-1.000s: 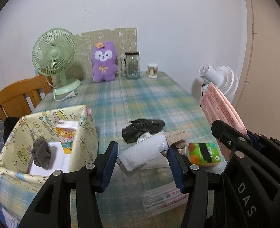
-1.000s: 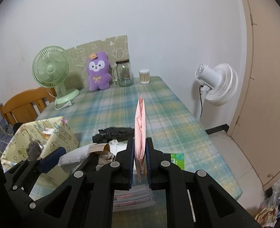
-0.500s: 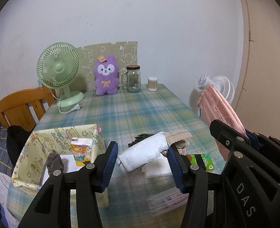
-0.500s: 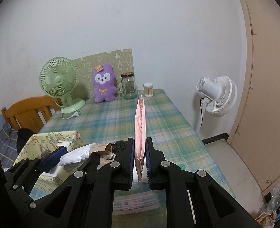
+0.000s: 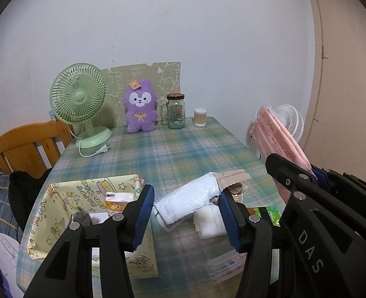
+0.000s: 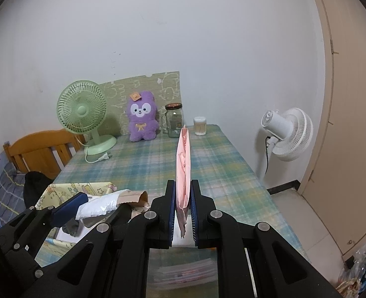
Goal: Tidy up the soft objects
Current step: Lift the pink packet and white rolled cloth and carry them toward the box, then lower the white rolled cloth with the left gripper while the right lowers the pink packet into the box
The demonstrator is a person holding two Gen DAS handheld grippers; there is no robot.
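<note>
Both grippers rose: left gripper (image 5: 186,212) clamps white roll (image 5: 188,204) (plastic-wrapped), right gripper (image 6: 183,206) pink pack (image 6: 183,159).

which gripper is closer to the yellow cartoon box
Left. The left gripper, holding the white roll, hangs right beside the yellow cartoon box. The right gripper, clamping the pink pack, is farther right.

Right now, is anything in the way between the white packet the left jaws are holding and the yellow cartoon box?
Nothing visible blocks it. The left gripper holds the white packet in the air, just right of the yellow cartoon box. The box top is open, with a tissue pack and a grey sock already inside.
</note>
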